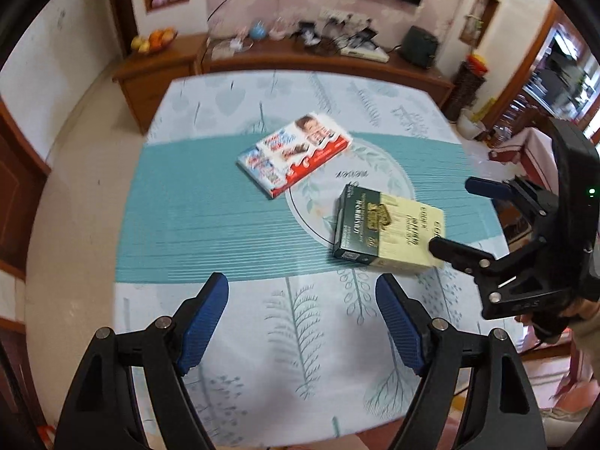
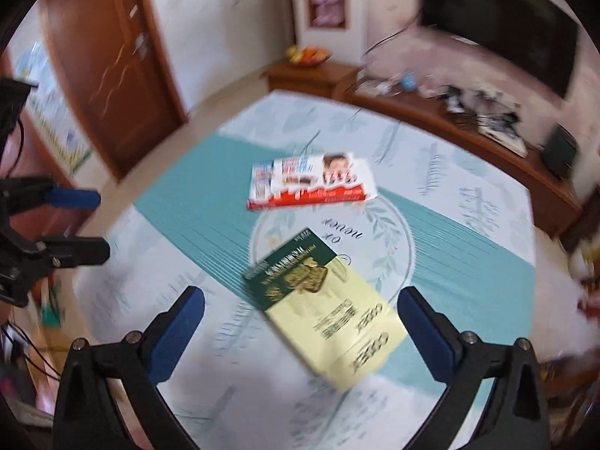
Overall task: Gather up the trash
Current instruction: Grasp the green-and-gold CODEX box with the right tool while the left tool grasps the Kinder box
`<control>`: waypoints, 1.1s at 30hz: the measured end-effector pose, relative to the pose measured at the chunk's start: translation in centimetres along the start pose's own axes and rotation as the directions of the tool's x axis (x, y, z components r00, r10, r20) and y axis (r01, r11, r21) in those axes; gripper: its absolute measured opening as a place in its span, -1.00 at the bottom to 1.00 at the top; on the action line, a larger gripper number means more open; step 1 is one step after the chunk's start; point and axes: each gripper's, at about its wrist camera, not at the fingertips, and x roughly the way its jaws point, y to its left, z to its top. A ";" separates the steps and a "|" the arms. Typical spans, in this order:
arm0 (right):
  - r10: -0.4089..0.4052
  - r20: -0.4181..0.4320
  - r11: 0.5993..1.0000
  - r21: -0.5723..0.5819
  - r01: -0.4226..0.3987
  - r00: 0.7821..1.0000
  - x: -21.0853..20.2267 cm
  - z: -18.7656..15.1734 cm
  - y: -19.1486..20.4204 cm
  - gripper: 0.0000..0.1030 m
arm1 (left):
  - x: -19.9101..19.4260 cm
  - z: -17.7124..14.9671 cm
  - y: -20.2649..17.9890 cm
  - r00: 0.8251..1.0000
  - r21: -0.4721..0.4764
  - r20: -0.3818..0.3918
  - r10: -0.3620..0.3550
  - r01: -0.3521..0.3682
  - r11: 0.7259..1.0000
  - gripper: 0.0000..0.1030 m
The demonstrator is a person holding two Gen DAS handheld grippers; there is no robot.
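Left wrist view: left gripper (image 1: 302, 322) hangs over the near part of a table (image 1: 157, 187) w/ a leaf-print cloth, teal band across the middle. Jaws wide apart, blue pads (image 1: 204, 322) showing, nothing between them but bare cloth. Two flat boxes lie on the cloth. Red-and-white candy box (image 1: 296, 155) sits toward the far side on the teal band, lying flat, turned at an angle. Green-and-cream box (image 1: 388, 232) lies nearer and to the right, partly over the round printed emblem, well apart from the candy box. Right gripper (image 1: 450, 215) comes in from the right edge, jaws apart; its lower finger tip overlaps the cream end of the green-and-cream box in the pic, can't tell if it touches. A bit of a hand (image 1: 579, 311) shows behind it. Wooden cabinet (image 1: 157, 75) w/ clutter and a fruit bowl (image 1: 153, 41) along the back wall.

Right wrist view (blurry): right gripper (image 2: 302, 332) jaws spread wide, empty. Green-and-cream box (image 2: 330, 311) lies flat just ahead, its cream end reaching into the gap between the fingers, pads not on it. Candy box (image 2: 311, 183) further off, beyond the emblem. Left gripper (image 2: 101, 225) at the left edge, jaws apart, off the table side. Brown door (image 2: 108, 67) behind.
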 end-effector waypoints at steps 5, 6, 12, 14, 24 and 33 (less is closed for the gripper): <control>0.068 -0.119 0.982 -0.165 -0.087 0.991 5.3 0.1 -0.4 1.00 | 3.9 0.4 0.3 0.999 -0.078 -0.046 0.014 -0.018 0.997 0.54; 0.071 -0.134 0.977 -0.189 -0.096 0.988 6.0 0.0 -0.5 1.00 | 4.4 0.4 0.4 0.998 -0.089 -0.055 0.022 -0.027 0.996 0.54; 0.094 -0.212 0.948 -0.280 -0.153 0.973 8.6 -0.4 -0.4 1.00 | 6.5 0.6 1.0 0.994 -0.131 -0.099 0.044 -0.057 0.990 0.54; 0.093 -0.232 0.936 -0.312 -0.164 0.968 9.4 -0.4 -0.3 1.00 | 6.9 0.7 1.1 0.993 -0.136 -0.105 0.053 -0.067 0.988 0.54; 0.042 -0.298 0.910 -0.383 -0.160 0.954 11.4 -0.9 0.6 0.89 | 7.9 3.5 0.7 0.992 -0.087 -0.096 0.085 -0.094 0.992 0.89; 0.098 -0.256 0.971 -0.189 -0.149 0.962 10.2 -0.2 -3.2 0.85 | 9.9 7.9 -1.9 0.991 0.091 -0.098 0.086 -0.078 0.993 0.98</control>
